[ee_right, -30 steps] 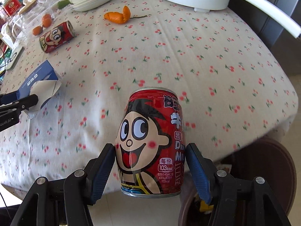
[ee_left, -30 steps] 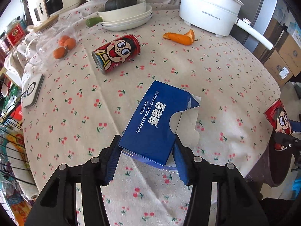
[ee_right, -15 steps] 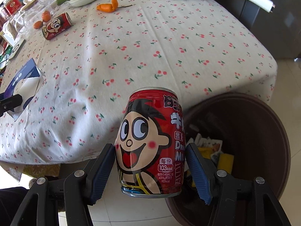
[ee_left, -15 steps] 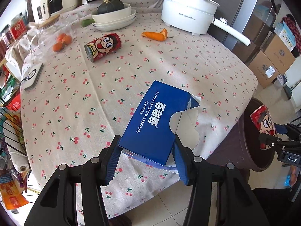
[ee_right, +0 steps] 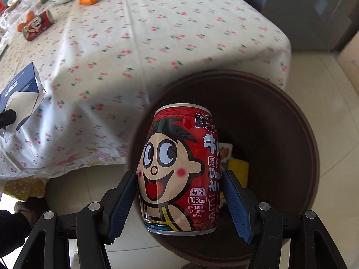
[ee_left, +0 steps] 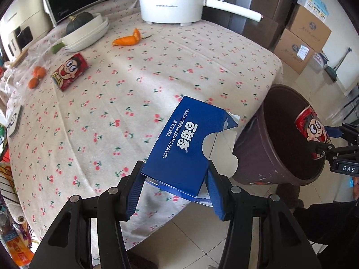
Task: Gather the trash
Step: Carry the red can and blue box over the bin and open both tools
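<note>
Trash in both hands right now: my right gripper (ee_right: pixel 179 192) has its blue pads pressed on either side of a red milk can (ee_right: pixel 179 168) with a cartoon face, jaws about half spread around its body, and the can hangs upright directly over the mouth of the dark brown bin (ee_right: pixel 291 116) standing on the tiled floor by the table corner. Down inside the bin I can see a yellow wrapper (ee_right: pixel 237 168) and other scraps. My left gripper (ee_left: pixel 175 179) is clamped on the near end of a torn blue biscuit box (ee_left: pixel 186 143), jaws roughly half apart, the box tilted with its ripped white flap toward the bin and held above the edge of the cherry-print tablecloth (ee_left: pixel 134 78). From the left view the bin (ee_left: pixel 264 148) sits just beside the box, with the can (ee_left: pixel 311 132) over its opening. Back on the table, a second red can (ee_left: pixel 69 71) lies on its side, an orange peel (ee_left: pixel 128 40) rests near the white pot (ee_left: pixel 172 2), and stacked white dishes (ee_left: pixel 87 35) hold a dark squash (ee_left: pixel 78 21).
</note>
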